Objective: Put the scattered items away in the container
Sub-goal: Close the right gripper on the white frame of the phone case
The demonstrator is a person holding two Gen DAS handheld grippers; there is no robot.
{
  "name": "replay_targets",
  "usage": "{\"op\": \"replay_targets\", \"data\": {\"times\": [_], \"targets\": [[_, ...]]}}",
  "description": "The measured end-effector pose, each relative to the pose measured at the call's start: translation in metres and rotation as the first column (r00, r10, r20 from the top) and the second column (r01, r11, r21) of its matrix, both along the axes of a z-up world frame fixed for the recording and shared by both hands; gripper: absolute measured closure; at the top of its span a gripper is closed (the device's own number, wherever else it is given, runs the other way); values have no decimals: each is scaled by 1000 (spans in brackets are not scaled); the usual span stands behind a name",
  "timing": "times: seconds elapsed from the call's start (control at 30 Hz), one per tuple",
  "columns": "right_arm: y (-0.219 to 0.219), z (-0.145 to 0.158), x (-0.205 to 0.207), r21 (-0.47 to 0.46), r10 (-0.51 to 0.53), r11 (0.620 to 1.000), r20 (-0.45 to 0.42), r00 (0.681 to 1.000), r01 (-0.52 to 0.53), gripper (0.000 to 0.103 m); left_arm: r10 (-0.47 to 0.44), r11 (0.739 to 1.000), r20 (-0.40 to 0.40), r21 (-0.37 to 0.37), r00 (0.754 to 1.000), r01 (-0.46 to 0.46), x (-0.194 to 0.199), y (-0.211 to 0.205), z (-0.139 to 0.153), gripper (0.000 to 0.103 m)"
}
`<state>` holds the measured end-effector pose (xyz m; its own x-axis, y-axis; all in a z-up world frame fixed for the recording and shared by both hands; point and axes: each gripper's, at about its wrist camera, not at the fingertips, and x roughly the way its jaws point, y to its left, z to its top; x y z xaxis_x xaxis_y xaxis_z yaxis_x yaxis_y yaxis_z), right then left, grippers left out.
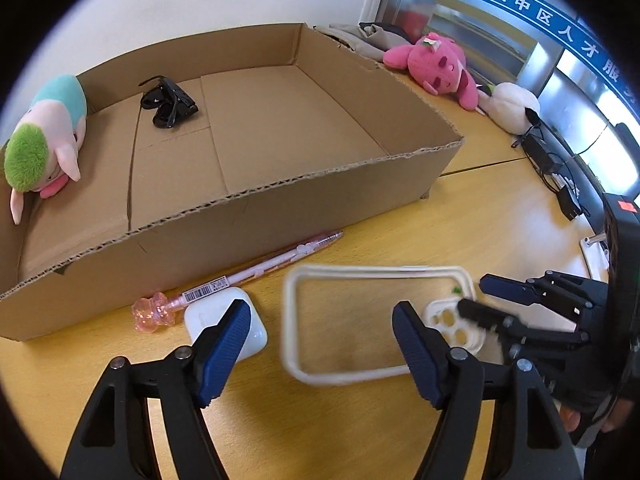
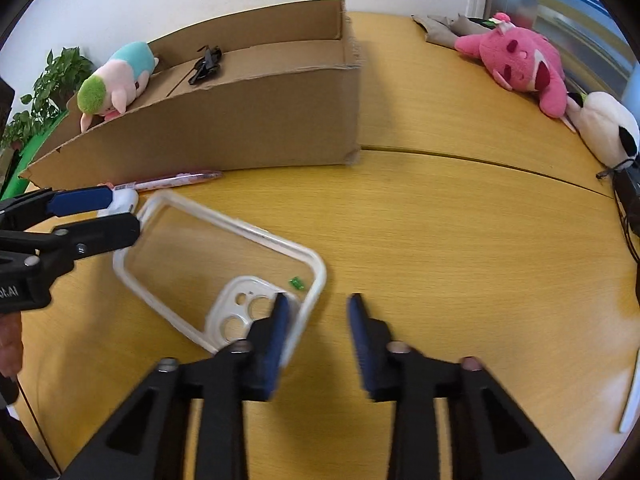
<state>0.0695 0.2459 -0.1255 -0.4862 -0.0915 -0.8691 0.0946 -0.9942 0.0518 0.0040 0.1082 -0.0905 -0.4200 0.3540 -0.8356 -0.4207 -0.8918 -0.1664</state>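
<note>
A clear phone case (image 1: 360,271) (image 2: 240,224) lies flat on the wooden table in front of the cardboard box (image 1: 280,220) (image 2: 240,120). My right gripper (image 2: 318,298) (image 1: 472,292) straddles the case's rim at the camera-cutout corner, one finger inside the case and one outside, and a gap still shows. My left gripper (image 1: 320,306) (image 2: 124,214) stands open low over the case's other end, one finger over a white earbuds case (image 1: 200,316) (image 2: 126,200). A pink pen (image 1: 260,268) (image 2: 176,178) lies along the box front. Black sunglasses (image 1: 168,100) (image 2: 206,64) and a green-haired plush (image 1: 44,140) (image 2: 116,80) are in the box.
A pink plush (image 1: 432,64) (image 2: 520,56) and a white plush (image 1: 516,104) (image 2: 604,124) lie at the table's far right edge. Black cables and an adapter (image 1: 544,152) sit beside them. A potted plant (image 2: 52,80) stands left of the box. Bare table lies right of the box.
</note>
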Motion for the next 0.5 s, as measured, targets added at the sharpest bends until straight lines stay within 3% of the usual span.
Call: {"op": "replay_targets", "data": {"times": [0.3, 0.4, 0.5], "targets": [[37, 1, 12, 15, 1, 1000, -2, 1000, -1, 82, -75, 997, 46, -32, 996, 76, 8, 25, -4, 30], [38, 2, 16, 17, 3, 1000, -3, 1000, -3, 83, -53, 998, 75, -41, 996, 56, 16, 33, -7, 33], [34, 2, 18, 18, 5, 1000, -5, 1000, -4, 89, -29, 999, 116, -40, 993, 34, 20, 35, -13, 48]]}}
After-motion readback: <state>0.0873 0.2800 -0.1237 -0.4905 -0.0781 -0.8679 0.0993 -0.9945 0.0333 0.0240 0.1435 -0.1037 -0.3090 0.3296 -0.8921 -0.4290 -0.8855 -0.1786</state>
